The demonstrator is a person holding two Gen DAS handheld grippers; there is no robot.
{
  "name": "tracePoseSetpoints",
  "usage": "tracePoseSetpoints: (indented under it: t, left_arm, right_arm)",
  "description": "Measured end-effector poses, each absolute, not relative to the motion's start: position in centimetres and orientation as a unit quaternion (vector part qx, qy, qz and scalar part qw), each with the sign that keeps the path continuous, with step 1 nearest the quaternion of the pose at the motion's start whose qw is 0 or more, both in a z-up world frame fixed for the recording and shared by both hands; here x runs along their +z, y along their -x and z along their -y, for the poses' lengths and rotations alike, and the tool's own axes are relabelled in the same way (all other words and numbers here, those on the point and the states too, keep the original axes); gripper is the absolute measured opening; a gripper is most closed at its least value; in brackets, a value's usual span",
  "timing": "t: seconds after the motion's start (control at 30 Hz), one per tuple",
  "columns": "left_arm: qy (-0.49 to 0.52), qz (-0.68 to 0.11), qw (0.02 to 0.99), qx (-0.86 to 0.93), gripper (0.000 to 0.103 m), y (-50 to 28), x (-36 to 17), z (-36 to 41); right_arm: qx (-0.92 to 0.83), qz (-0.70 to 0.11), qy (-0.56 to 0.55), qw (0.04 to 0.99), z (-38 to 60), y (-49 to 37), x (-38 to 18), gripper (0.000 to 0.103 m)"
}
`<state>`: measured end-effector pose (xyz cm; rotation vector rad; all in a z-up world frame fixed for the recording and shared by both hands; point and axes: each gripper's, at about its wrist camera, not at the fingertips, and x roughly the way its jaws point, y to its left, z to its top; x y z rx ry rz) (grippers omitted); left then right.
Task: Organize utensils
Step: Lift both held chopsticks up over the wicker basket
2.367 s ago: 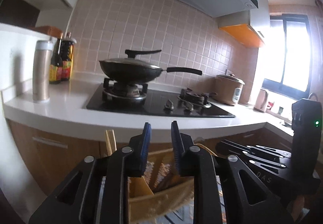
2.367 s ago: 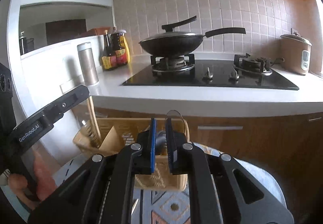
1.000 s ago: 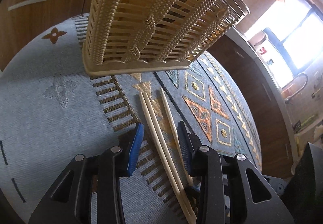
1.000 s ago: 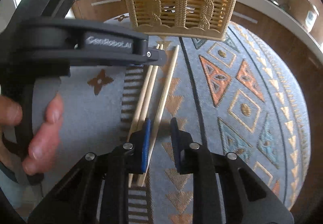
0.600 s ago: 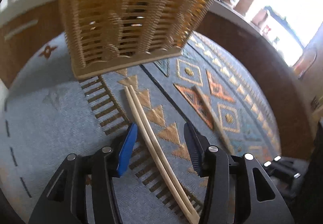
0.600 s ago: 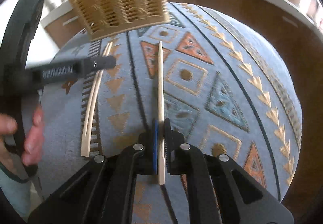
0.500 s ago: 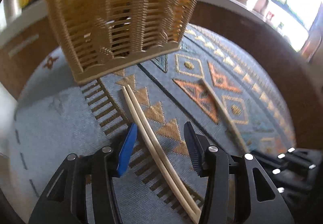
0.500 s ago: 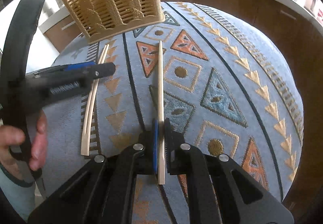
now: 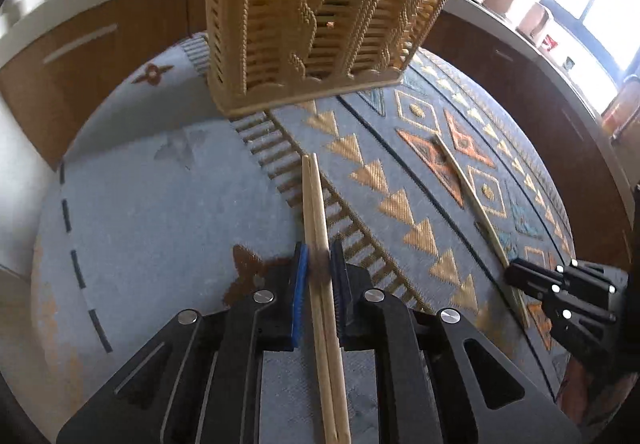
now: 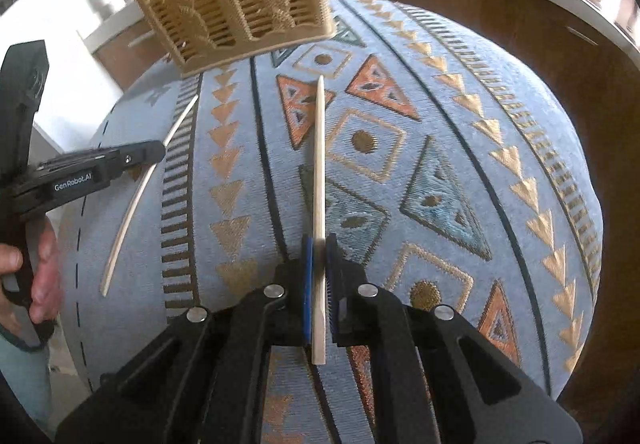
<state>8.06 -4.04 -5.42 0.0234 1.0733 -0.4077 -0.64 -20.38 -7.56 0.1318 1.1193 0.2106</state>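
Pale wooden chopsticks [image 9: 316,211] pinched as a pair by the left gripper [image 9: 319,264], whose fingers have just closed; the right gripper [image 10: 319,244] clamps a single chopstick [image 10: 319,147] — both likely bound for the woven basket [image 9: 316,15].

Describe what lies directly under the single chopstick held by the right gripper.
Under the chopstick lies the patterned cloth: an orange triangle near its tip, a teal one lower down. The right gripper hides whatever lies beneath its near end.

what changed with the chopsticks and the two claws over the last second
The left claw has just been closing and is now shut on the pair of chopsticks it only straddled a second ago. The right claw took the single chopstick that lay beside that pair and carried it off to the right. The wicker basket stays on the patterned cloth.
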Motion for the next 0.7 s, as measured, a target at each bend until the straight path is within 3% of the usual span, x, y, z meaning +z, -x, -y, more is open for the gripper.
tracePoseSetpoints:
  t: [0.17,0.23,0.7]
  left_arm:
    - [-0.041,-0.533,0.816,-0.221,0.017,-9.3,-5.4,4.9]
    - [-0.046,-0.54,0.809,-0.226,0.017,-10.2,-5.6,5.2]
    - [-0.071,-0.627,0.716,-0.299,0.019,-15.1,-5.5,6.0]
  right_arm:
    - [0.14,-0.57,-0.084,0.805,21.0,-2.0,-7.2,0.02]
    - [0.148,-0.579,-0.092,0.797,21.1,-3.3,-7.0,0.032]
    - [0.16,-0.631,-0.032,0.759,19.1,-11.4,-6.9,0.033]
